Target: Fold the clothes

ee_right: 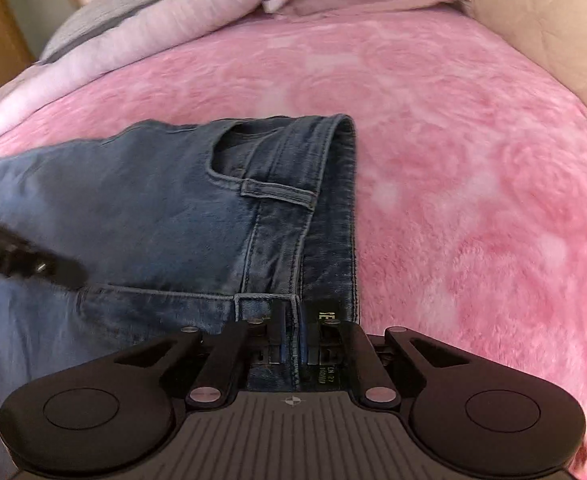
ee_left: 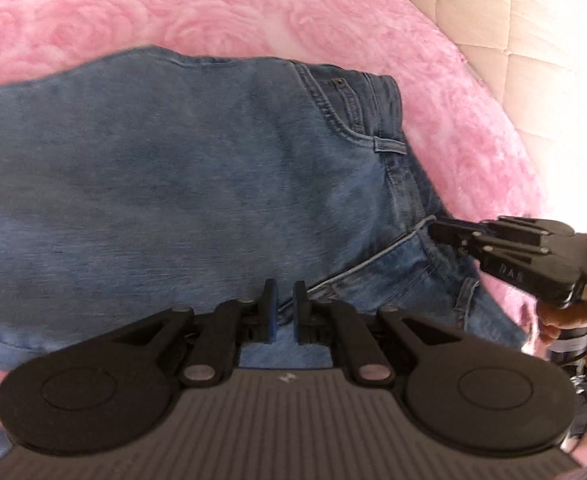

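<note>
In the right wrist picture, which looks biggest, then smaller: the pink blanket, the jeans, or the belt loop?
1. pink blanket
2. jeans
3. belt loop

The jeans lie nearer the camera, yet the blanket still fills more of the view.

Right tool (ee_right: 292,334) pinches the jeans (ee_right: 165,216) waistband at 6 o'clock; left tool (ee_right: 33,266) enters at 9 o'clock; pink bed (ee_right: 473,180) beneath.

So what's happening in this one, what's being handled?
A person with two handheld grippers is folding blue jeans on a pink fleece blanket spread over a bed. The right gripper is shut on the jeans at the waistband, near the label. The left gripper pinches a seam edge of the denim further along. The jeans appear already folded lengthwise, lying flat.
</note>
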Motion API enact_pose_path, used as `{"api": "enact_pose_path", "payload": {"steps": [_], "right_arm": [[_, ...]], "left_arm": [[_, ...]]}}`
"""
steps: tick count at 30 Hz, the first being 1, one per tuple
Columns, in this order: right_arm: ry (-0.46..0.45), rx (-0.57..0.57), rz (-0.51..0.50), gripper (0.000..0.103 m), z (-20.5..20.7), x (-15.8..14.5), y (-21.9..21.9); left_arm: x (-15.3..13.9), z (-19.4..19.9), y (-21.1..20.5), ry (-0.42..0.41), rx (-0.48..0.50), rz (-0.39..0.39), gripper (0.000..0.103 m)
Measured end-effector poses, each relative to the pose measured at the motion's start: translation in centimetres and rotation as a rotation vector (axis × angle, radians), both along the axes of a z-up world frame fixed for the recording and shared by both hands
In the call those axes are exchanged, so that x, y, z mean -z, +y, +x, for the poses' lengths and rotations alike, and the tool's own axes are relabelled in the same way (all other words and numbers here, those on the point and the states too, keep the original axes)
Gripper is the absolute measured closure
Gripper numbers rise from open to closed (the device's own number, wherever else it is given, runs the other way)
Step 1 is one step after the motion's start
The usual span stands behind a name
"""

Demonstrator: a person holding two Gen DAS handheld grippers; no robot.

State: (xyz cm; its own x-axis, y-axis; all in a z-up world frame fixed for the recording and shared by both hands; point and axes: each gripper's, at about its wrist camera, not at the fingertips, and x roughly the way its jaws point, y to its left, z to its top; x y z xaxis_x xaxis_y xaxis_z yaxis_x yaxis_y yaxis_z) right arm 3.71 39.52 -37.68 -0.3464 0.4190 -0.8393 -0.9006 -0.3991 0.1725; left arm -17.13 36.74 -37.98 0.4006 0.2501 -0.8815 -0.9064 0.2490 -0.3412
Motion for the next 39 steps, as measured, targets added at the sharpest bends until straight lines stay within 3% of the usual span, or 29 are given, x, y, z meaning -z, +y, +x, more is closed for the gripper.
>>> {"api": "enact_pose_path", "payload": {"steps": [3, 5, 7, 9, 12, 14, 17, 19, 21, 22, 26, 30, 39], "right_arm": [[-0.013, 0.119, -0.027, 0.097, 0.2, -1.6, 0.0], [-0.057, 0.194, 0.012, 0.096, 0.3, -3.3, -0.6], [-0.025, 0.244, 0.023, 0.096, 0.6, -4.7, -1.5], [0.037, 0.254, -0.034, 0.095, 0.5, -4.3, -2.4], [-0.009, 0.281, -0.174, 0.095, -0.3, -1.0, -2.7], [-0.009, 0.326, -0.163, 0.095, -0.6, -1.1, -2.8], [0.009, 0.349, -0.142, 0.093, -1.6, -3.8, -3.1], [0.033, 0.342, -0.141, 0.084, -2.3, -5.8, -3.8], [0.056, 0.316, -0.153, 0.066, -3.4, -7.6, -4.9], [0.065, 0.302, -0.162, 0.063, -4.0, -8.3, -5.7], [0.066, 0.242, -0.192, 0.061, -6.1, -10.2, -9.5], [0.034, 0.16, -0.203, 0.061, -7.1, -11.4, -14.6], [0.023, 0.092, -0.126, 0.061, -3.3, -18.1, -25.4]], "left_arm": [[-1.3, -1.6, -1.0, 0.004, -0.015, -0.003, 0.099], [-1.7, -2.8, -1.9, -0.01, -0.026, -0.021, 0.099], [-1.6, -3.7, -2.8, -0.011, -0.033, -0.045, 0.099], [-0.6, -4.3, -3.6, 0.006, -0.033, -0.078, 0.099], [1.8, -4.5, -3.8, 0.071, -0.066, -0.14, 0.1], [1.3, -4.7, -3.7, 0.076, -0.103, -0.146, 0.099], [-1.7, -5.2, -4.6, 0.117, -0.142, -0.081, 0.096], [-3.8, -5.9, -5.7, 0.168, -0.164, -0.05, 0.091], [-5.7, -6.9, -7.3, 0.216, -0.213, -0.033, 0.085], [-6.7, -7.4, -8.0, 0.239, -0.238, -0.025, 0.082], [-10.4, -9.5, -12.8, 0.326, -0.365, 0.017, 0.08], [-13.7, -10.8, -19.5, 0.359, -0.468, 0.056, 0.079], [-21.9, -9.8, -34.7, 0.387, -0.592, 0.125, 0.074]]}}
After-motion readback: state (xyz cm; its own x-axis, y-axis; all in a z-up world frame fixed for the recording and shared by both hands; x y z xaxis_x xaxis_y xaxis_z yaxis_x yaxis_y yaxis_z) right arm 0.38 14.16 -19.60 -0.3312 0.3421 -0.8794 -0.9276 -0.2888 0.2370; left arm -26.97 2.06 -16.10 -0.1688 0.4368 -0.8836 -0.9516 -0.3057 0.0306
